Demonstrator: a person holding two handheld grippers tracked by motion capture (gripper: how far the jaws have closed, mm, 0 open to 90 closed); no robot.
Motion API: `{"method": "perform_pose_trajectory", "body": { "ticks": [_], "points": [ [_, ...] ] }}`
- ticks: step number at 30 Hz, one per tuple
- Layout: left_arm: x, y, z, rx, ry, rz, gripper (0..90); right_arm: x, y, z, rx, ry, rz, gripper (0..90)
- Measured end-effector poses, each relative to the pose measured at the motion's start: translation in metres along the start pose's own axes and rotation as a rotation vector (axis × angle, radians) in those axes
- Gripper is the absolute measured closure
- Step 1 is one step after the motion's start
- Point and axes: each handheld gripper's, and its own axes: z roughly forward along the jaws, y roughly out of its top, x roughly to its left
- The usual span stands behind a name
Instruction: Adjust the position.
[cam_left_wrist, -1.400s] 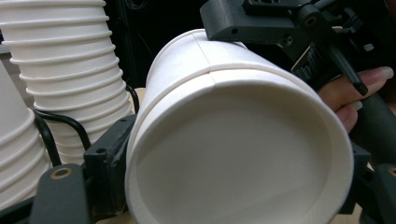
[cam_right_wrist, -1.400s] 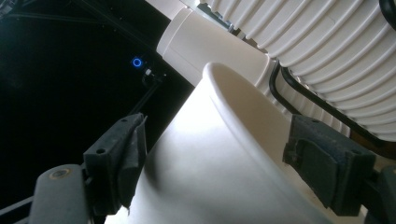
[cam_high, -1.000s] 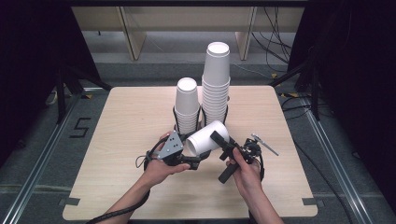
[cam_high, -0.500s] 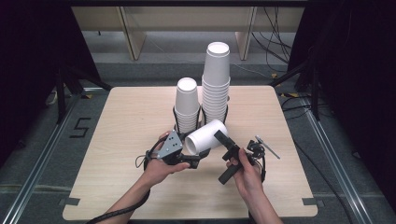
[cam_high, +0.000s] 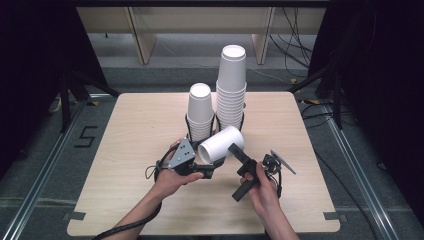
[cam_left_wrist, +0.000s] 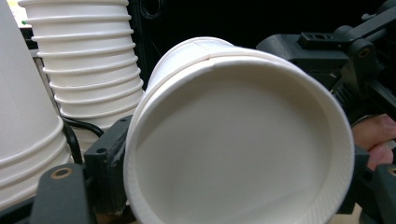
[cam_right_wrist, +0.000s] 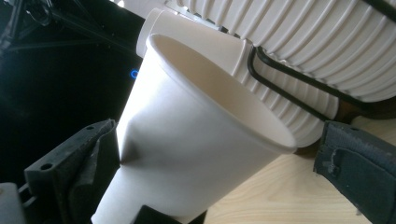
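Observation:
A white paper cup (cam_high: 220, 142) lies tilted above the table, its mouth toward the near left. My left gripper (cam_high: 206, 160) is shut on the cup's rim; in the left gripper view the cup (cam_left_wrist: 238, 140) has its open mouth toward the camera between the jaws. My right gripper (cam_high: 234, 172) stands open just right of the cup, its far jaw by the cup's base. In the right gripper view the cup (cam_right_wrist: 187, 140) sits between the jaws, close to the left one and clear of the right one.
Behind the cup stand two stacks of white cups in black wire holders: a short stack (cam_high: 200, 112) and a tall stack (cam_high: 231, 85). The wooden table (cam_high: 135, 135) has bare room to the left and right. Cables trail from both grippers.
Very little: the cup stays in my left gripper and has tipped up slightly. The right hand has drifted a touch toward the near edge.

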Motion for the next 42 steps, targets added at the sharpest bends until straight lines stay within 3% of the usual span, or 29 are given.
{"method": "perform_pose_trajectory", "body": {
  "ticks": [5, 9, 10, 11, 14, 16, 18, 20, 22, 24, 25, 28, 32, 34, 35, 36, 38, 42],
  "points": [
    [-0.001, 0.000, 0.002, -0.001, -0.003, 0.000, 21.3, 0.000, -0.003, 0.003, 0.006, 0.035, 0.055, 0.5],
    [-0.002, 0.000, 0.003, -0.002, -0.005, 0.000, 21.3, 0.001, -0.003, 0.004, 0.005, 0.045, 0.070, 0.3],
    [-0.003, 0.000, 0.004, -0.001, -0.006, 0.000, 21.3, -0.001, -0.003, 0.005, -0.006, 0.046, 0.037, 0.3],
    [-0.004, 0.000, 0.004, 0.000, -0.007, -0.001, 21.3, 0.000, -0.002, 0.005, -0.005, 0.050, 0.065, 0.3],
    [-0.007, -0.002, 0.006, 0.014, -0.022, 0.008, 21.3, 0.002, -0.001, 0.005, 0.001, 0.050, 0.067, 0.5],
    [-0.010, -0.002, 0.008, 0.016, -0.030, 0.013, 21.3, 0.001, -0.001, 0.007, 0.000, 0.045, 0.028, 0.5],
    [-0.013, -0.002, 0.010, 0.021, -0.033, 0.021, 21.3, 0.004, -0.001, 0.008, 0.001, 0.043, 0.047, 0.5],
    [-0.013, -0.002, 0.010, 0.023, -0.034, 0.022, 21.3, 0.003, 0.000, 0.008, -0.009, 0.045, 0.015, 0.5],
    [-0.013, -0.002, 0.011, 0.025, -0.036, 0.024, 21.3, 0.005, 0.001, 0.008, -0.005, 0.046, 0.024, 0.8],
    [-0.013, -0.003, 0.011, 0.032, -0.036, 0.028, 21.3, 0.004, 0.001, 0.008, -0.004, 0.035, -0.014, 2.4],
    [-0.013, -0.003, 0.011, 0.036, -0.036, 0.030, 21.3, 0.005, 0.001, 0.007, 0.002, 0.034, 0.002, 4.1],
    [-0.014, -0.004, 0.011, 0.040, -0.035, 0.027, 21.3, 0.004, 0.001, 0.008, -0.004, 0.026, -0.044, 6.0],
    [-0.013, -0.005, 0.010, 0.049, -0.036, 0.026, 21.2, 0.007, 0.000, 0.008, 0.010, 0.029, -0.050, 10.0],
    [-0.012, -0.005, 0.011, 0.052, -0.035, 0.026, 21.2, 0.007, 0.000, 0.009, 0.012, 0.025, -0.083, 11.6],
    [-0.012, -0.005, 0.011, 0.048, -0.036, 0.026, 21.2, 0.009, 0.000, 0.008, 0.022, 0.027, -0.066, 12.1],
    [-0.013, -0.005, 0.011, 0.054, -0.039, 0.019, 21.2, 0.007, 0.000, 0.009, 0.013, 0.025, -0.107, 12.3],
    [-0.012, -0.004, 0.011, 0.055, -0.035, 0.023, 21.1, 0.009, 0.000, 0.009, 0.022, 0.028, -0.090, 12.7],
    [-0.012, -0.004, 0.011, 0.057, -0.031, 0.023, 21.0, 0.009, 0.001, 0.010, 0.012, 0.033, -0.138, 13.1]
  ]
}}
